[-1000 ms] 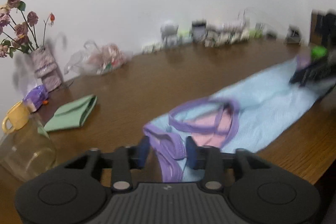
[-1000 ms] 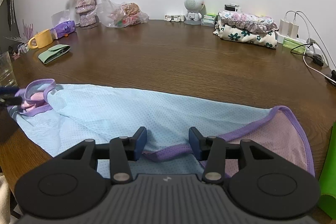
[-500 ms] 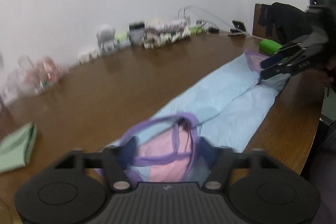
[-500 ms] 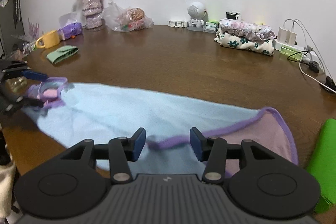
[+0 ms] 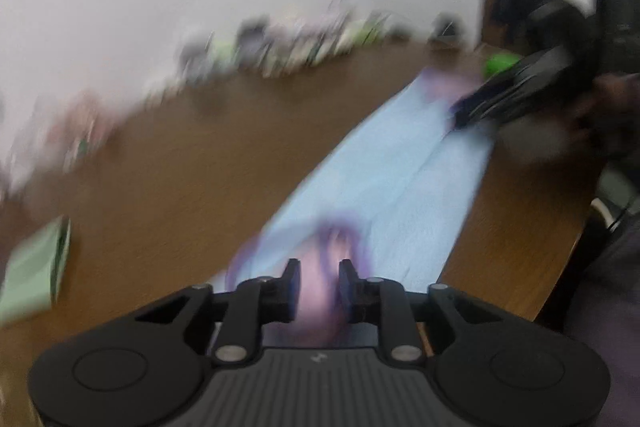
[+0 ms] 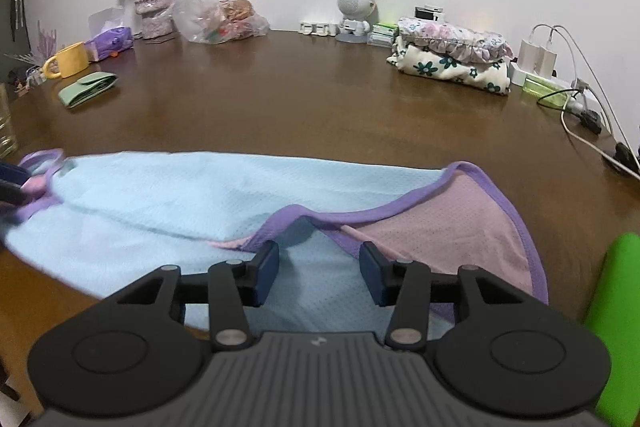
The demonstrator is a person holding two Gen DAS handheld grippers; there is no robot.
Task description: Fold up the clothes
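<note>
A light blue garment (image 6: 192, 195) with purple trim and pink lining lies stretched along the near edge of the brown table (image 6: 320, 99). My right gripper (image 6: 319, 269) is open, just above the garment's hem, with the purple trim (image 6: 304, 215) in front of its fingers. In the blurred left wrist view my left gripper (image 5: 319, 287) has its fingers close together around the pink and purple collar end (image 5: 332, 259) of the garment (image 5: 392, 171). The right gripper (image 5: 516, 95) shows far across at the other end.
A folded green cloth (image 6: 88, 89), yellow mug (image 6: 70, 61), vase of flowers (image 6: 150, 3), plastic bag (image 6: 218, 19), white robot toy (image 6: 354, 11), folded floral clothes (image 6: 452, 59) and chargers with cables (image 6: 560, 79) line the far side. A bright green object (image 6: 616, 323) is at the right.
My left gripper has narrowed around the collar end and swung, with the view blurring. My right gripper has moved slightly forward over the hem. The garment is drawn straighter along the table edge.
</note>
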